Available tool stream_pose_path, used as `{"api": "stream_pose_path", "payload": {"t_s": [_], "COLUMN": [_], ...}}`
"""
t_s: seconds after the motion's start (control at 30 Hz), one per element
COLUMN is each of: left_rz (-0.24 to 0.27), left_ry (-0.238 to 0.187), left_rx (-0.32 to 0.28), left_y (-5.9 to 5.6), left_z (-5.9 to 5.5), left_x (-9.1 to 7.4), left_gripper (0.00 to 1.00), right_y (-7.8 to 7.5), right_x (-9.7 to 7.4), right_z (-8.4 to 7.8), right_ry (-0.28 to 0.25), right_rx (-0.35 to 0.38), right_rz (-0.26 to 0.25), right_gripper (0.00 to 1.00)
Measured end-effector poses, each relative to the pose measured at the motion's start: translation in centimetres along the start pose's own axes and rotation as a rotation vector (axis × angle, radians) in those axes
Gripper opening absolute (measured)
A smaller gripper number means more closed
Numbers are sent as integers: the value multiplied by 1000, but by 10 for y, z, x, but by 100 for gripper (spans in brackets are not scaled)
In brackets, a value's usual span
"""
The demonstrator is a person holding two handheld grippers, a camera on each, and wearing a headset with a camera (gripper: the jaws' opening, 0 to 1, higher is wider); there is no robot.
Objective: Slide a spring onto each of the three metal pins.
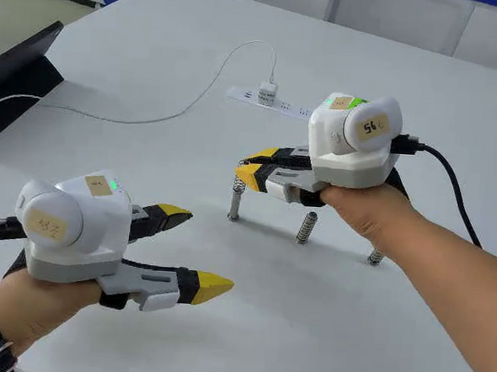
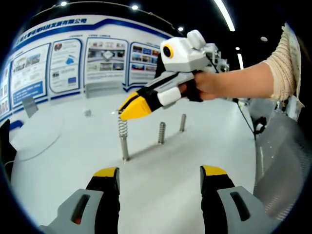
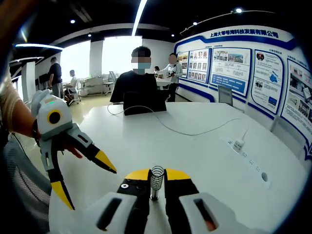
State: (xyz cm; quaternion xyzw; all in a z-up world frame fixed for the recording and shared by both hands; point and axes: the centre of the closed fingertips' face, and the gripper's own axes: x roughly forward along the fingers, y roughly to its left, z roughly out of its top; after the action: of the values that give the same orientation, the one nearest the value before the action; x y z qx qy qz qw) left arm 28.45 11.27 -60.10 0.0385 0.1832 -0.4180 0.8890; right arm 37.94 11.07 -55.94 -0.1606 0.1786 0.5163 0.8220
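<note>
Right tongs [image 3: 157, 174] pinch a spring [image 3: 156, 178] seemingly atop a pin [image 2: 125, 148]; left tongs [image 2: 160, 170] gape wide.

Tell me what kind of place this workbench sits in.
Probably a company showroom or open office: blue-and-white printed display boards line the wall, a large white table carries a white power strip, and other people sit and stand behind.

Office hall with wall display boards [image 3: 235, 74]
</note>
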Motion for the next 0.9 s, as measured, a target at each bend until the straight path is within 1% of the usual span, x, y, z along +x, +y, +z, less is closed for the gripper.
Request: {"api": "stream_pose_path", "payload": {"t_s": [0.3, 0.47, 0.9], "left_rz": [2, 5, 6], "left_ry": [1, 3, 6], "left_rx": [-5, -9, -19], "left_y": [0, 2, 3], "left_z": [-2, -4, -7], "left_x": [0, -1, 1], "left_gripper": [68, 67, 67], "right_y": [3, 4, 6], "right_x": [6, 10, 19], "right_z": [-7, -14, -31], "right_ry": [19, 32, 69], "right_rx": [2, 9, 16], "right_rz": [6, 8, 12], "right_gripper": [12, 12, 12]}}
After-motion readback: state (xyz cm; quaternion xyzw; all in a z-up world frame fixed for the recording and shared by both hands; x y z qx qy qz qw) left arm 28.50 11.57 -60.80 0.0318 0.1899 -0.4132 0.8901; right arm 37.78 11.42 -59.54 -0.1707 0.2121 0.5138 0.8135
